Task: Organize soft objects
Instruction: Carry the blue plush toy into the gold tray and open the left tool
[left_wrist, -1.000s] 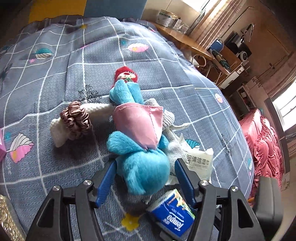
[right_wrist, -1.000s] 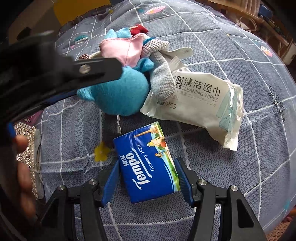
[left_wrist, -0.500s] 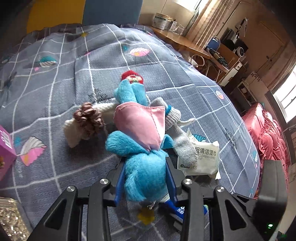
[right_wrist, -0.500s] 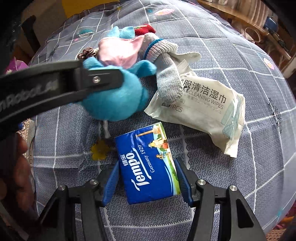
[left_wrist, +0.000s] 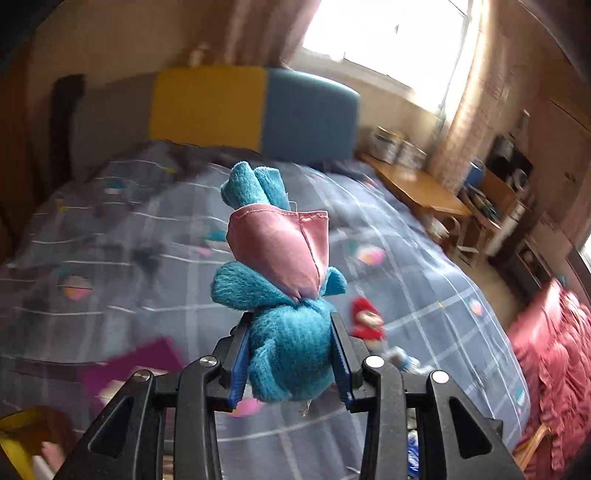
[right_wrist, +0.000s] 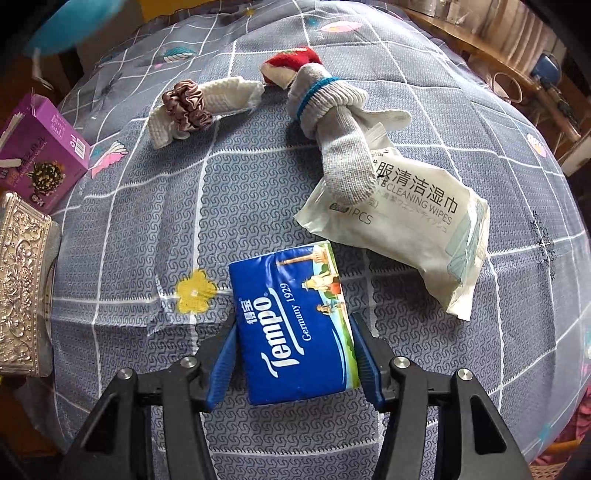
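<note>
My left gripper (left_wrist: 290, 354) is shut on a blue plush toy (left_wrist: 284, 291) with a pink cloth piece, held up in the air above the grey checked bed cover (left_wrist: 147, 258). My right gripper (right_wrist: 293, 350) is shut on a blue Tempo tissue pack (right_wrist: 295, 325) that rests on the bed cover (right_wrist: 147, 229). Farther back lie a grey sock (right_wrist: 336, 129), a red-and-white soft piece (right_wrist: 290, 62), a white sock (right_wrist: 221, 99) with a brown scrunchie (right_wrist: 186, 105) on it, and a white pack of cleaning wipes (right_wrist: 413, 221).
A purple box (right_wrist: 40, 155) and a silver embossed box (right_wrist: 20, 288) sit at the bed's left edge. A yellow and blue headboard (left_wrist: 255, 110) stands at the far end. A wooden desk (left_wrist: 417, 188) and pink bedding (left_wrist: 550, 354) lie to the right.
My left gripper closed on the blue plush toy and lifted it off the bed, baring the socks beneath. The right gripper stayed on the tissue pack, shifting only slightly.
</note>
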